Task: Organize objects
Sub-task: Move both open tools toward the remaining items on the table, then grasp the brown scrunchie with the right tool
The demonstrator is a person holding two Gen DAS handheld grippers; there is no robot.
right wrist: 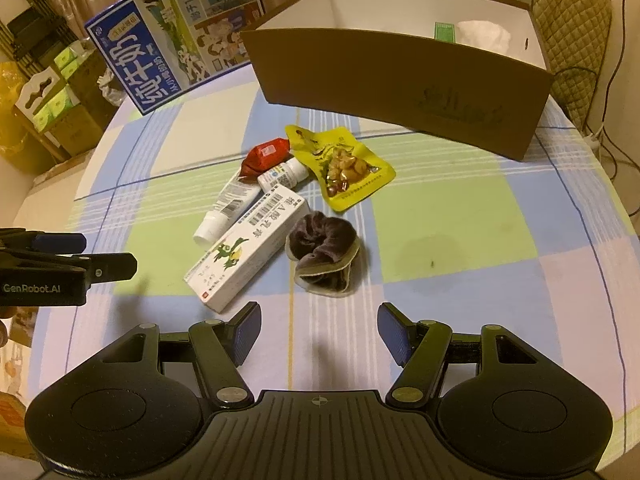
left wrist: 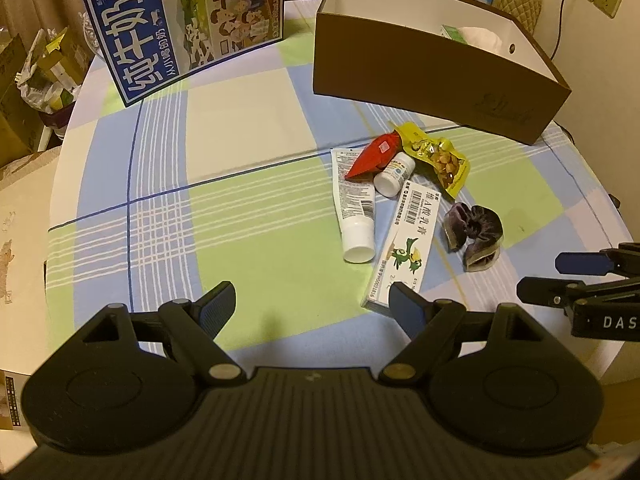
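The biggest risk sits with the brown box [right wrist: 400,80] at 12 o'clock on the table [right wrist: 480,240]: it is the likely bin, its near wall is tall, and anything carried in low could clip that rim and drop short, so each load probably needs a clear lift first. The blue carton [right wrist: 172,40] stands tilted at 10 o'clock, well apart from the pile and no obstacle. The pile itself is the second hazard — the pieces touch or overlap, so pulling one may drag another. The white carton [right wrist: 248,248] lies nearest the left gripper [left wrist: 312,300] at about 1 o'clock from it, touching the tube [left wrist: 354,208] and bottle [left wrist: 394,174]; a careless pinch could skid it into both. The yellow pouch [right wrist: 344,164] lies flat and slick, so the jaws may slide off it. The scrunchie [right wrist: 326,256], at 12 o'clock from the right gripper [right wrist: 320,336], is soft and may squash rather than seat. The bottle is round and could roll once freed; the red packet [right wrist: 266,154] rests on it. Both grippers hover spread wide and empty.
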